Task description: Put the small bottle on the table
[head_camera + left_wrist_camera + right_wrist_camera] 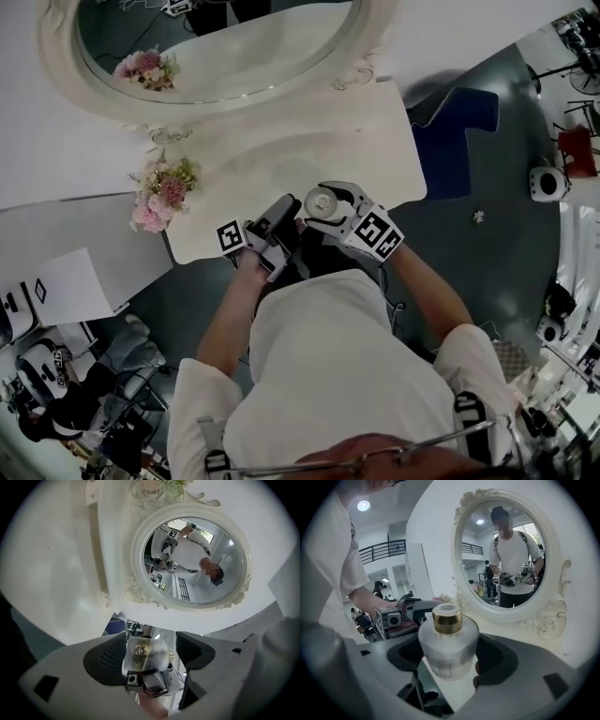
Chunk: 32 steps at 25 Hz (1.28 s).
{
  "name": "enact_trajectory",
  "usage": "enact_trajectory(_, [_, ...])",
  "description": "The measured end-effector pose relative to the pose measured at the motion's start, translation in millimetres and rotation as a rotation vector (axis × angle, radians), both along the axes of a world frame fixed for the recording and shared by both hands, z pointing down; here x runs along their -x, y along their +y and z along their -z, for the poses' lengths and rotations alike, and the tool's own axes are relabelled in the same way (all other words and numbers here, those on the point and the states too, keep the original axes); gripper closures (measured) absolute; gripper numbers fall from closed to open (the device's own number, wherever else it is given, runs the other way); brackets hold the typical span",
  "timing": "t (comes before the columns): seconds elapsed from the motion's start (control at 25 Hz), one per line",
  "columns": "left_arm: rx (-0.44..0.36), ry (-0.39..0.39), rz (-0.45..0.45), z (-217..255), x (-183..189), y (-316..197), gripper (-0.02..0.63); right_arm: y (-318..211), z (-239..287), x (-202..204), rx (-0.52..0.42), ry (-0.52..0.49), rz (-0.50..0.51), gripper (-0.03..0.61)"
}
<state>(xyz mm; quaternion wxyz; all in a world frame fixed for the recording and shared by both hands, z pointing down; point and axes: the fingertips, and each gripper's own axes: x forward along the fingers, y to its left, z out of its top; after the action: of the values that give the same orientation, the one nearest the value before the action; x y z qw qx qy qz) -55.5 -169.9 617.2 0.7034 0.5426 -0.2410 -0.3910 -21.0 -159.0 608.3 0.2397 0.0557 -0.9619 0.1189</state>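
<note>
Right gripper view: small bottle (447, 641), frosted, gold collar on top, pinched at the belly between the two pads of the right gripper (451, 660). Held in the air over the front part of the white table (309, 141), close before the person's body; not yet set down. Stands about upright: long axis near vertical, neck and collar up, base down toward the tabletop, round top facing the head view.

Just beside, left gripper (151, 654), jaws spread, nothing pinched. Looks straight at the bottle through the gap; clear of one pad, hard to say whether touching the other.

Likely trouble from here:
- Slipping or swivelling in the pads, given a smooth rounded body gripped at only two spots.
- Landing on one edge of the base if lowered with any lean, then toppling once released; worth levelling the base first.
- Setting down too near the front rim, with a fall to the floor.
- A knock from the left gripper, so near the bottle, on lowering or on pulling away.
- Dragging the bottle over by drawing back before parting the pads fully.

Farther out, little in the way: flowers (161, 192) well apart at the table's left end, oval mirror (225, 47) at the back.
</note>
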Motion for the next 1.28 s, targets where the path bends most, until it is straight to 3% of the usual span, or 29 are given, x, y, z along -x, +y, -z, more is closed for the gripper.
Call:
enact_trajectory(0.2, [0.045,-0.03,0.006,-27,5,2,0.291,-27,-41,-10,0.044,0.013,-0.059,0.239])
enact_trajectory(0.64, [0.086,-0.07,-0.123,-69,-4,-6,0.291,-65,-138,-23,0.107,0.087,-0.228,0.239])
enact_trajectory(0.92, [0.13,-0.085,-0.19,-95,-4,-5,0.291,-78,-203,-28,0.094,0.156,-0.305,0.239])
enact_trajectory(1.28, [0.156,-0.072,-0.228,-107,-16,0,0.291,-85,-235,-25,0.083,0.203,-0.353,0.239])
